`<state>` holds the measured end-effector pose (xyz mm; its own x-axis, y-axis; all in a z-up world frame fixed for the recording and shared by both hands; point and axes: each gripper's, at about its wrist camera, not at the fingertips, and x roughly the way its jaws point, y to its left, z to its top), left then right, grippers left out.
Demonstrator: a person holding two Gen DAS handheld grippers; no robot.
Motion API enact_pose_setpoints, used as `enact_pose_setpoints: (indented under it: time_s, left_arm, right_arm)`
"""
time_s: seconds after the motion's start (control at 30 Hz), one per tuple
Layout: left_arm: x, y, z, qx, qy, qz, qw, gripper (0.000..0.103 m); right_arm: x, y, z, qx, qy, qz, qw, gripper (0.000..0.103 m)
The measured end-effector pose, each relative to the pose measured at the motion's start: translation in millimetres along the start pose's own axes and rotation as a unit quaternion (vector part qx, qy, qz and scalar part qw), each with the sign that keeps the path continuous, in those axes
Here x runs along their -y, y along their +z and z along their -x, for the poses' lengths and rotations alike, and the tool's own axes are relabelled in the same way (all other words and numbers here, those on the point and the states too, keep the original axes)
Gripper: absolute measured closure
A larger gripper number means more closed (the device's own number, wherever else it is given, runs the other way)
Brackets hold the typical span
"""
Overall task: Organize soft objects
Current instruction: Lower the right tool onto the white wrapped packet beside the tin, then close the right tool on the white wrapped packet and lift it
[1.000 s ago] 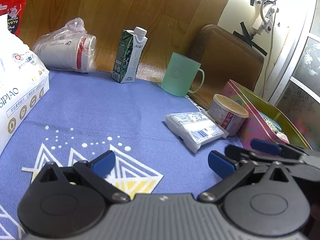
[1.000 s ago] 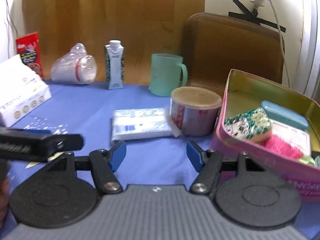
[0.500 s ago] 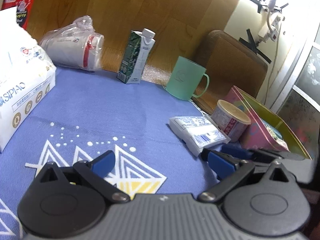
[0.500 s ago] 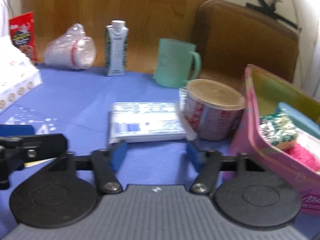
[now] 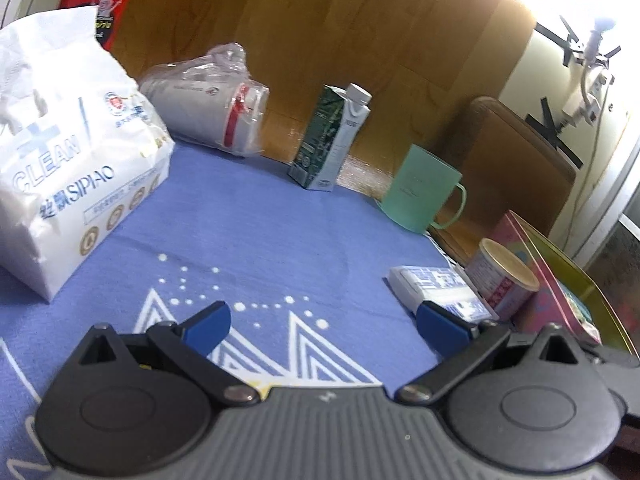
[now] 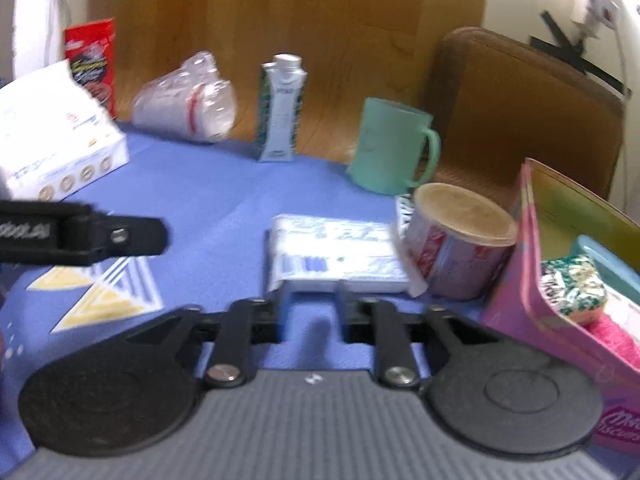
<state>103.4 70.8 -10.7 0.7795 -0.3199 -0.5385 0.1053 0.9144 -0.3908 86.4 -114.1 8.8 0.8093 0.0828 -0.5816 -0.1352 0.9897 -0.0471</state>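
Observation:
A flat white-and-blue tissue packet [image 6: 336,256] lies on the blue cloth [image 6: 224,196] beside a round tub [image 6: 460,240]; it also shows in the left wrist view [image 5: 438,288]. My right gripper [image 6: 310,292] has its jaws narrowed at the packet's near edge; the image is blurred, so contact is unclear. My left gripper [image 5: 324,326] is open and empty above the cloth, left of the packet. The pink tin [image 6: 532,264] at the right holds a patterned sponge [image 6: 572,284], a teal block and something pink.
A large white tissue pack [image 5: 68,168] sits at the left. A bagged cup stack [image 5: 208,100], a green carton [image 5: 332,140] and a mint mug [image 5: 424,192] stand along the back. A red snack bag [image 5: 100,0] leans on the wooden wall.
My right gripper has moved forward to the tissue packet and its jaws have narrowed. My left gripper has drifted left and back, bringing the big tissue pack into view.

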Motion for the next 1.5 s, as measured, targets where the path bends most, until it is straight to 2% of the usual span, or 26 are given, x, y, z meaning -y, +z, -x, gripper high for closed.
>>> enact_pose_setpoints:
  time_s: [0.03, 0.1, 0.2, 0.3, 0.37, 0.43, 0.5, 0.6, 0.63, 0.7, 0.77, 0.83, 0.93, 1.07, 1.2, 1.3, 1.4, 1.5]
  left_arm:
    - [0.1, -0.2, 0.1, 0.0, 0.0, 0.0, 1.0, 0.0]
    - [1.0, -0.1, -0.2, 0.0, 0.001, -0.003, 1.0, 0.0]
    - [1.9, -0.9, 0.1, 0.0, 0.004, -0.006, 1.0, 0.0]
    - [2.2, -1.2, 0.1, 0.002, 0.007, -0.007, 1.0, 0.0]
    - [0.2, -0.6, 0.8, 0.006, 0.009, 0.0, 0.9999, 0.0]
    - [-4.0, 1.5, 1.8, 0.014, 0.016, 0.012, 0.9997, 0.0]
    - [-9.5, 3.3, 4.1, 0.024, 0.028, 0.027, 0.9989, 0.0]
    - [-13.5, 4.5, 4.2, 0.026, 0.034, 0.037, 0.9984, 0.0]
    - [-12.3, 4.4, 3.6, 0.026, 0.035, 0.034, 0.9985, 0.0]
    - [-10.1, 4.3, 3.1, 0.026, 0.036, 0.027, 0.9987, 0.0]
    - [-11.8, 5.0, 3.2, 0.026, 0.036, 0.029, 0.9986, 0.0]
    - [-14.0, 5.6, 3.2, 0.028, 0.037, 0.036, 0.9983, 0.0]
    - [-15.7, 6.4, 3.7, 0.032, 0.04, 0.04, 0.9979, 0.0]
    - [-18.1, 9.0, 3.1, 0.032, 0.039, 0.039, 0.998, 0.0]
    - [-18.2, 10.6, 0.2, 0.027, 0.031, 0.035, 0.9986, 0.0]
    - [-9.2, 9.7, -4.8, 0.009, 0.012, 0.006, 0.9999, 0.0]
    - [4.7, 7.2, -8.2, -0.006, -0.008, -0.04, 0.9992, 0.0]
    - [15.2, 3.6, -7.9, -0.006, -0.021, -0.075, 0.997, 0.0]
  right_arm:
    - [1.8, -1.3, -4.7, -0.013, 0.001, -0.003, 1.0, 0.062]
    - [3.7, -6.6, -2.3, -0.011, 0.006, -0.022, 1.0, 0.061]
    - [1.2, -8.5, 6.9, -0.019, 0.039, -0.019, 0.999, 0.061]
    - [0.6, -4.4, 12.8, -0.002, 0.039, -0.006, 0.999, 0.061]
    - [5.0, 3.8, 11.5, 0.01, 0.041, -0.02, 0.999, 0.059]
    - [9.9, 12.4, 4.7, 0.013, 0.046, -0.04, 0.998, 0.049]
    - [12.6, 18.7, -3.6, 0.018, 0.033, -0.053, 0.998, 0.032]
    - [14.5, 25.0, -14.8, 0.024, 0.025, -0.043, 0.998, 0.027]
    - [14.9, 25.2, -20.3, 0.014, 0.015, -0.036, 0.999, 0.024]
    - [18.6, 21.6, -36.0, -0.018, 0.019, -0.034, 0.999, 0.011]
    - [22.6, 17.2, -41.0, -0.018, 0.025, -0.039, 0.999, 0.006]
    - [21.4, 18.8, -41.0, -0.022, 0.025, -0.035, 0.999, 0.007]
    - [18.5, 16.5, -38.0, -0.013, 0.036, -0.026, 0.999, 0.016]
    - [5.2, 9.2, -25.2, -0.003, 0.062, 0.001, 0.998, 0.018]
    - [-12.0, -10.1, 7.9, 0.003, 0.104, 0.044, 0.994, 0.018]
    - [-8.0, -30.9, 40.6, 0.001, 0.12, 0.054, 0.991, 0.018]
    - [1.4, -53.1, 71.6, 0.002, 0.096, 0.055, 0.994, 0.018]
    - [21.4, -73.7, 97.7, 0.0, 0.058, -0.005, 0.998, 0.018]
